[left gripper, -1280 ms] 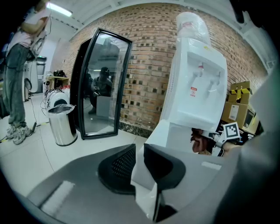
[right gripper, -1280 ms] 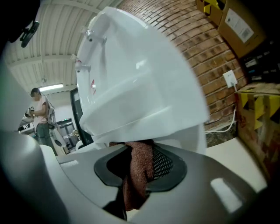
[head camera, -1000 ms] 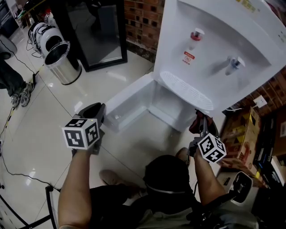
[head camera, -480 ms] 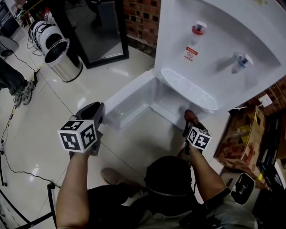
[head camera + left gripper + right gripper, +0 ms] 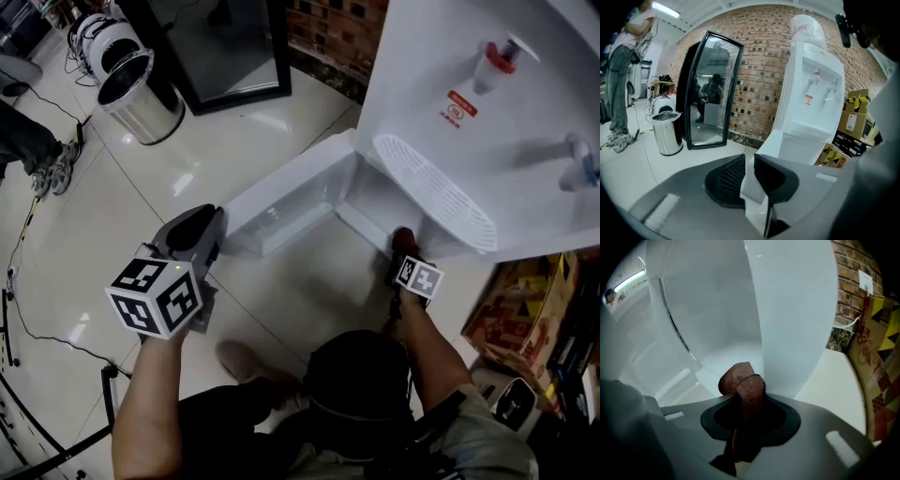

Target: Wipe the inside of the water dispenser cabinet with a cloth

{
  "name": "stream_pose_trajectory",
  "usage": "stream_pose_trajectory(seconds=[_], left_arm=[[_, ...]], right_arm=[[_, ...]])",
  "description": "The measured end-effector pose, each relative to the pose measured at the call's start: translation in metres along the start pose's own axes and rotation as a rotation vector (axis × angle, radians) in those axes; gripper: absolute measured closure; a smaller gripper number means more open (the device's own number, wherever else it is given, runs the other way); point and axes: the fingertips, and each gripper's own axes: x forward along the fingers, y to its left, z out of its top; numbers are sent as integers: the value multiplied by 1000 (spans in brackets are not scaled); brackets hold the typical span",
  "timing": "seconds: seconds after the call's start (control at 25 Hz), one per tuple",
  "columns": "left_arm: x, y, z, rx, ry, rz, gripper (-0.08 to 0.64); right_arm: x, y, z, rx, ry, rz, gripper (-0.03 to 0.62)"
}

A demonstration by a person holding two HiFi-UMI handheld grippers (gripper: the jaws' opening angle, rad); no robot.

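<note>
Right gripper [image 5: 406, 255] now sits farther forward, at the cabinet [image 5: 375, 202] mouth, clamped on the cloth [image 5: 743, 383] — wiping looks barely begun; left gripper [image 5: 192, 239] hangs near, jaws slightly parted, empty.

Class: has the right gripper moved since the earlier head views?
Yes. The right gripper, shut on the cloth, has moved leftward beneath the drip tray, toward the cabinet opening.

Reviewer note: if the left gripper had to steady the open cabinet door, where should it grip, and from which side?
Probably the door at its free outer end, pinched across its top edge from above, on the side of the left gripper: the panel stands upright and thin, and that end lies nearest. The right gripper is shut on the cloth.
</note>
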Motion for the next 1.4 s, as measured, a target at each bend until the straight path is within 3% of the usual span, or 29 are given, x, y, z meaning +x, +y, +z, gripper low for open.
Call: stream_pose_trajectory(seconds=[0.16,0.4,0.48,0.56,0.88,1.0,1.16,1.24,1.4], left_arm=[[1,1,0,-1,1,-1,512],[0,3,2,-2,-5,-1,512],[-1,3,1,-5,-7,-2,512],[-1,3,1,-5,-8,-3,512],[-3,2,4,-19,1,2,512],[-2,3,3,-22,3,5,512],[-1,3,3,-20,8,2,512],[-2,3,2,-16,6,-2,512],[-2,2,0,-7,-5,-13,512]], right_arm=[[-2,20,10,20,-21,55,480],[-40,115,111,94,-305,359,480],[-45,145,138,114,-354,433,480],[-35,160,146,136,-344,449,480],[52,148,89,218,-106,312,479],[53,124,85,266,-140,223,480],[33,64,74,446,-204,44,480],[22,37,63,492,-216,-31,480],[5,6,41,590,-205,-96,488]])
